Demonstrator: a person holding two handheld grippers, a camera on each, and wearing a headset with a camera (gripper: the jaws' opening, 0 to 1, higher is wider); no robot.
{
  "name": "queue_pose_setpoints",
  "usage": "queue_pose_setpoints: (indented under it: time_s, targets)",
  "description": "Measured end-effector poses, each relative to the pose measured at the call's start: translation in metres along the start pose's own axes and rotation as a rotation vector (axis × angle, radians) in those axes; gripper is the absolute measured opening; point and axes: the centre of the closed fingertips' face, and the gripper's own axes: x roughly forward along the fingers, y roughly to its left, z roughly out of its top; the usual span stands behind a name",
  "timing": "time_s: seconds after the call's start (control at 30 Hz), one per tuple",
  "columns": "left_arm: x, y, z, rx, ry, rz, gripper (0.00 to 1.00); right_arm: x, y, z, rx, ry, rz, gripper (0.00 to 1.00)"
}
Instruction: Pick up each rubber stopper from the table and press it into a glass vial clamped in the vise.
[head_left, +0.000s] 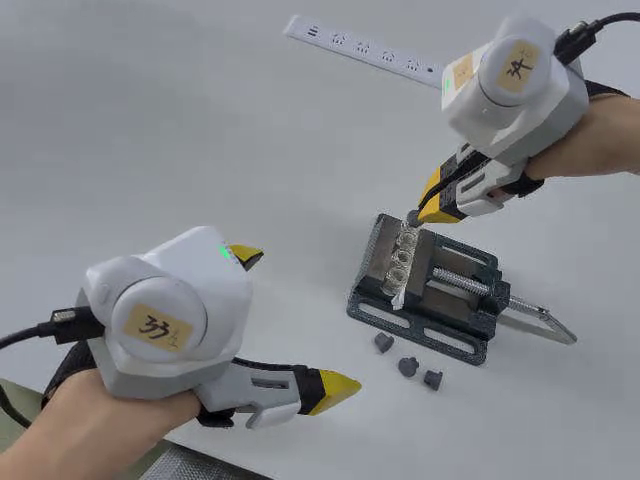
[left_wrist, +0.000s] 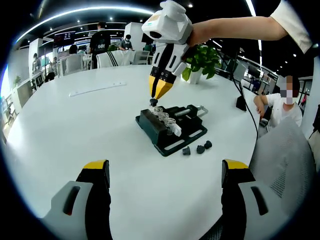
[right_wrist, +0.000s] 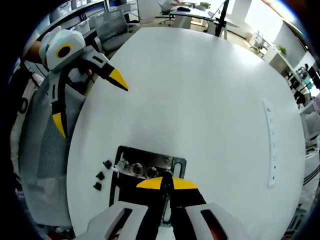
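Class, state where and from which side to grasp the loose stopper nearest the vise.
Probably grip the stopper across its sides from straight above: it sits low on the table, clear of the other two, with the vise close behind. The open left gripper is free.

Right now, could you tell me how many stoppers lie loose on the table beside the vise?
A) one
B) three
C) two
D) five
B: three stoppers lie on the table beside the vise, apart from the one pinched in the right gripper above the vials.
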Motion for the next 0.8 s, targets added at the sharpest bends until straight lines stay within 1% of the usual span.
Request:
queue_pose_setpoints:
  time_s: [0.17, 0.3, 0.6, 0.8]
  targets:
    - [-0.0005, -0.0001, -0.0029, -0.007, 0.005, -0.003, 0.92, 0.0018, -0.0003, 0.0037, -0.002, -0.002, 0.004, 0.0]
    - [-0.0008, 0.0006, -0.0029, -0.012, 0.006, -0.003, 0.91, 0.0031, -0.0021, 0.0029, -0.015, 0.009, 0.003, 0.0]
    - [0.0002, 0.0036, -0.0031, -0.017, 0.006, -0.001, 0.91, 0.004, -0.0053, 0.0027, -0.007, 0.011, 0.01, 0.0]
    - [0.0009, 0.0022, -0.0039, -0.019, 0.005, -0.004, 0.91, 0.0036, -0.0024, 0.0019, 0.006, 0.009, 0.024, 0.0]
